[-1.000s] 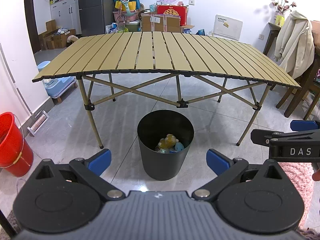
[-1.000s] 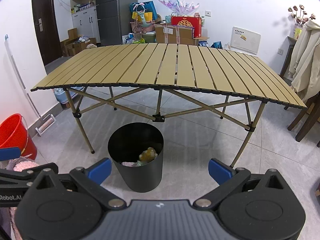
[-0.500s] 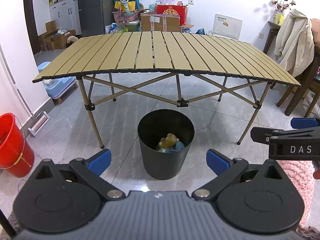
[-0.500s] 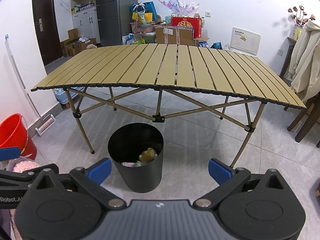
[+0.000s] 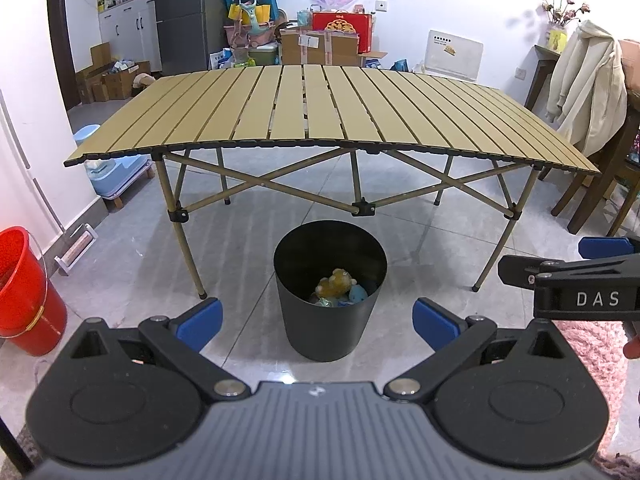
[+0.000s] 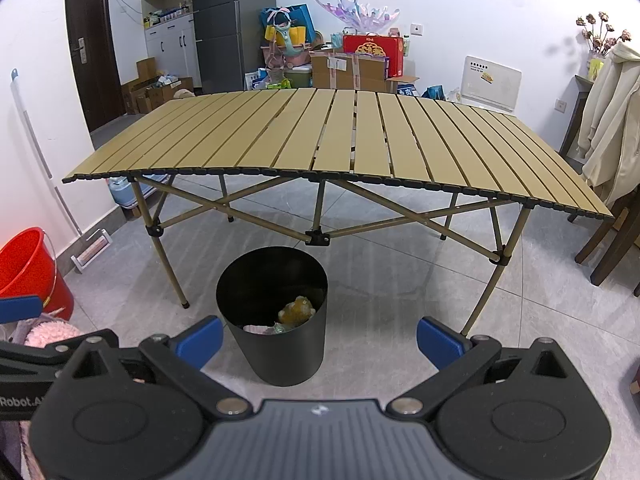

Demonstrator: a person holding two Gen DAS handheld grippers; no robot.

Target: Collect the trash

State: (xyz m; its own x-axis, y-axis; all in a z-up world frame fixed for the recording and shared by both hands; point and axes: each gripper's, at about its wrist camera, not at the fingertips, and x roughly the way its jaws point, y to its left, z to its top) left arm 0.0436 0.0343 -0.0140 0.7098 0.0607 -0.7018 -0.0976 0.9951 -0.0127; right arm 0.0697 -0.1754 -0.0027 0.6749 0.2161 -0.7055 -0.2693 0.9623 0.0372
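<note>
A black trash bin [image 5: 330, 322] stands on the floor in front of a tan slatted folding table [image 5: 320, 120]. It holds crumpled yellow and blue trash [image 5: 338, 285]. In the right wrist view the bin [image 6: 276, 344] sits left of centre with yellow trash [image 6: 297, 310] inside. My left gripper [image 5: 317, 320] is open and empty, held back from the bin. My right gripper [image 6: 320, 338] is open and empty too. The right gripper's side shows at the right edge of the left wrist view [image 5: 576, 280].
A red bucket [image 5: 24, 288] stands at the left on the tiled floor. A wooden chair with a cream coat [image 5: 588, 92] is at the right. Boxes and bags [image 5: 320, 40] are piled against the far wall behind the table.
Almost nothing has changed. The left wrist view has drifted very slightly, and both grippers stay open and empty.
</note>
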